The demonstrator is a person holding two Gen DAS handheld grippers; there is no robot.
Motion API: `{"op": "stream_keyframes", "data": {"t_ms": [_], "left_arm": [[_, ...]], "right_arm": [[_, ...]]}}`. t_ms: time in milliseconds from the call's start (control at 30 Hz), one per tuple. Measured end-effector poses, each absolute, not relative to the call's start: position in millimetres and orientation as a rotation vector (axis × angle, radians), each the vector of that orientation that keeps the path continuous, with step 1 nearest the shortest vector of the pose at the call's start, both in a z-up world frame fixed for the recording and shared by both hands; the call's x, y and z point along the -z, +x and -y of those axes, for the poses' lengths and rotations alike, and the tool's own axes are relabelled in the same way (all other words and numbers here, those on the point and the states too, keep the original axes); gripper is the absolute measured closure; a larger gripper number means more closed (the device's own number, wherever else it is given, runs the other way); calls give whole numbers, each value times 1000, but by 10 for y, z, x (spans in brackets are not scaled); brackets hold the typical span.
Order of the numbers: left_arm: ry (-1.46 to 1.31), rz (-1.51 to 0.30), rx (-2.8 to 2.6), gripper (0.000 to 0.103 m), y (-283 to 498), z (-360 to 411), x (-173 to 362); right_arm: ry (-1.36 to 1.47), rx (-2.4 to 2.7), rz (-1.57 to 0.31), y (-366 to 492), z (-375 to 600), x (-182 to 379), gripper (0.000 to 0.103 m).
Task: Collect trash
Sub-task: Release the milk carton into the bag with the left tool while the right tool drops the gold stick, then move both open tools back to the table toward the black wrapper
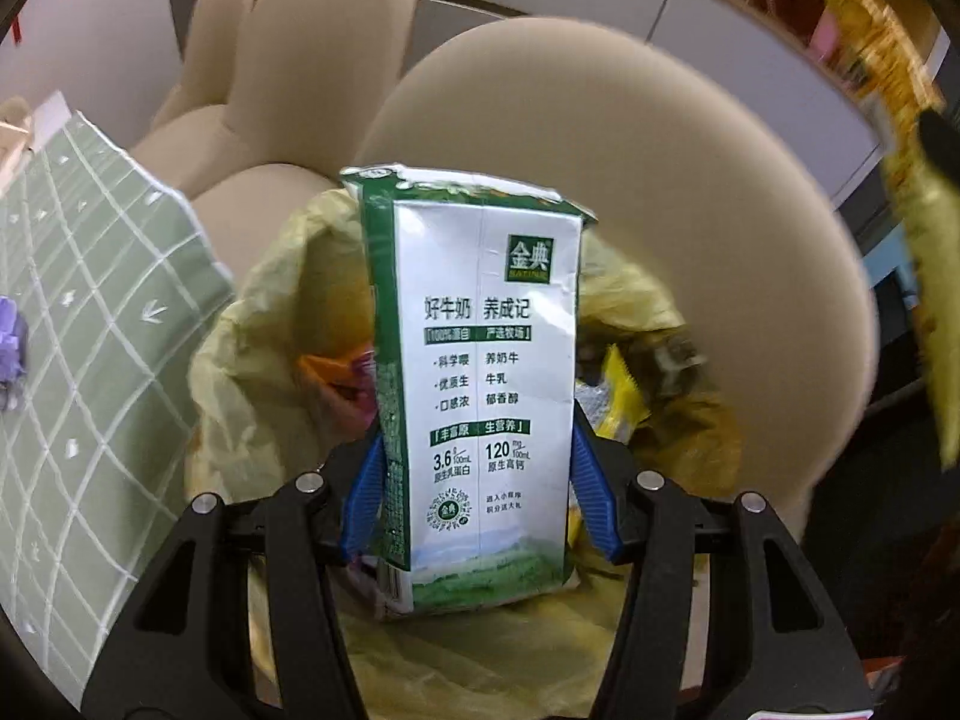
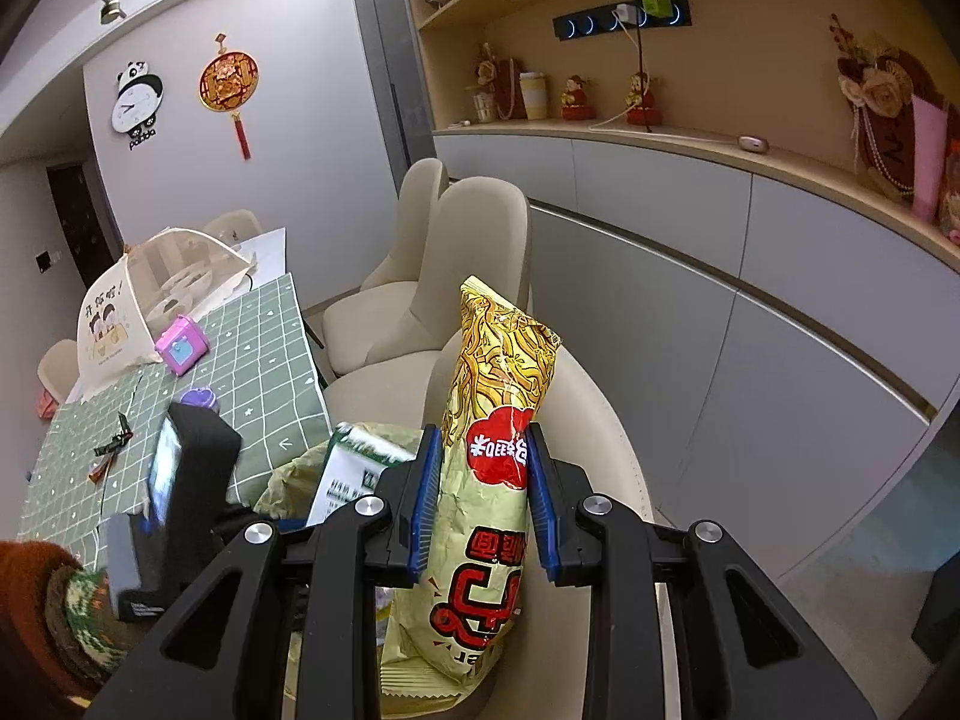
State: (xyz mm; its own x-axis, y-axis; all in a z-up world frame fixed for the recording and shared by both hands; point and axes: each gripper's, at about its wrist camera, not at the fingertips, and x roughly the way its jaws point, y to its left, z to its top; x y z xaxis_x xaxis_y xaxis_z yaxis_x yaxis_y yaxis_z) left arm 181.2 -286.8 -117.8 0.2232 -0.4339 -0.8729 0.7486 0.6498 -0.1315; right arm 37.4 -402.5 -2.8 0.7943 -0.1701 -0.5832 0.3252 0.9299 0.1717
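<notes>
My left gripper [image 1: 474, 468] is shut on a green and white milk carton [image 1: 480, 372], held upright over a yellow trash bag [image 1: 270, 324] that sits on a beige chair and holds several wrappers. My right gripper [image 2: 483, 492] is shut on a yellow noodle packet [image 2: 498, 420] with red print, held upright above the same chair. The carton [image 2: 354, 468] and the bag [image 2: 288, 480] show in the right wrist view at lower left. The packet [image 1: 900, 138] shows blurred at the right edge of the left wrist view.
A table with a green checked cloth [image 2: 240, 372] stands to the left, bearing a mesh food cover [image 2: 156, 300], a pink box [image 2: 180, 345] and a purple cap [image 2: 198, 399]. Beige chairs [image 2: 456, 252] line the table. Grey cabinets [image 2: 720, 300] and shelves run along the right.
</notes>
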Motion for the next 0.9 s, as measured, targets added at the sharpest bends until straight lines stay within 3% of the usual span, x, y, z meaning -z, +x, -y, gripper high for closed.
{"op": "stream_keyframes", "data": {"t_ms": [167, 267, 400, 900], "left_arm": [[324, -1046, 869, 50, 1864, 2808, 1215], [281, -1045, 905, 30, 1879, 2767, 1212], [202, -1053, 926, 20, 1923, 2654, 1130], [-10, -951, 744, 17, 2189, 1434, 480]], "right_arm": [[280, 266, -609, 417, 4017, 93, 76], [284, 264, -613, 449, 4005, 110, 76], [287, 264, -615, 478, 3997, 125, 76], [297, 92, -780, 1315, 3540, 768, 76]]}}
